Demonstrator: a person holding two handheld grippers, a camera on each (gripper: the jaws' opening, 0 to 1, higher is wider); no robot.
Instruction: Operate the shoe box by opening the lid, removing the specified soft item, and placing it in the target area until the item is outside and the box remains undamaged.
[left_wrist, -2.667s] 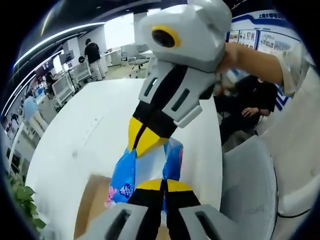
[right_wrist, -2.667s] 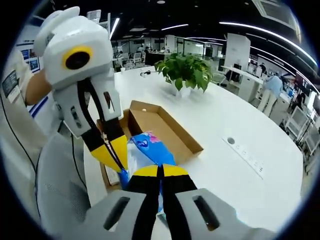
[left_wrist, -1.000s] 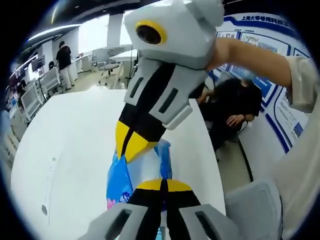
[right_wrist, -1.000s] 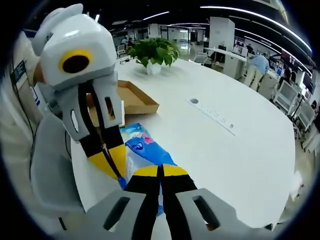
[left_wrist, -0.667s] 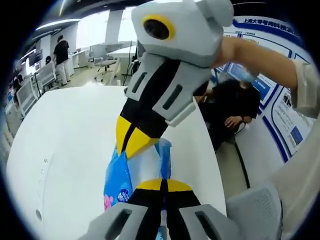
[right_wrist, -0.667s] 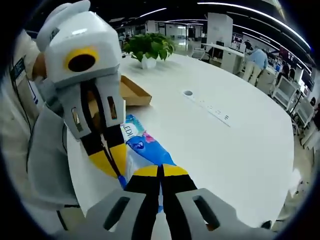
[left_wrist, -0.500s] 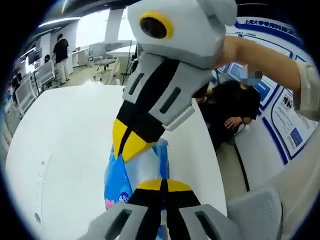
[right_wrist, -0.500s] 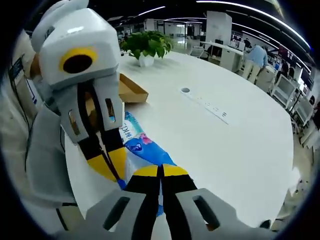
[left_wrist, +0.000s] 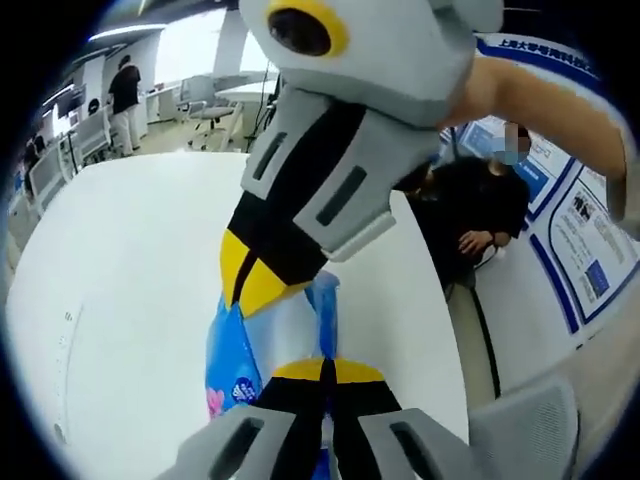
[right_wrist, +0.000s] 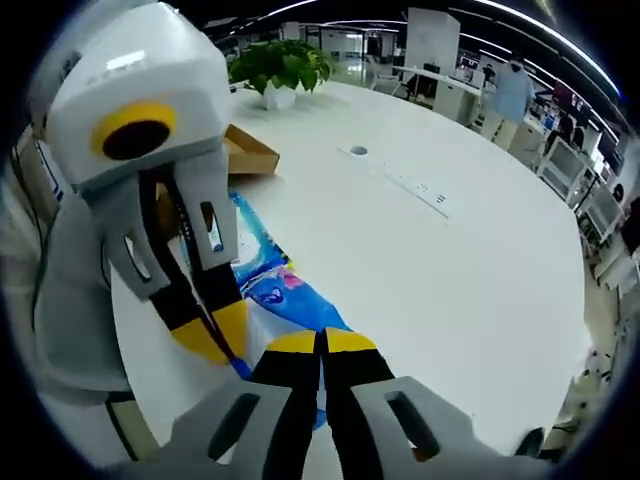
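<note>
Tools (left_wrist: 322, 372) (right_wrist: 322, 345) stretch blue pack (right_wrist: 262, 290) lengthwise between them.

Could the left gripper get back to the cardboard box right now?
Probably not yet: the left gripper and the right gripper are both shut on the blue packet; the box lies beyond.

Bright overhead lighting, fisheye-warped edges

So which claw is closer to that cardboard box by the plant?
The left claw. It sits on the box's side of the blue packet; the right claw grips the packet's far end, farther from the cardboard box.
</note>
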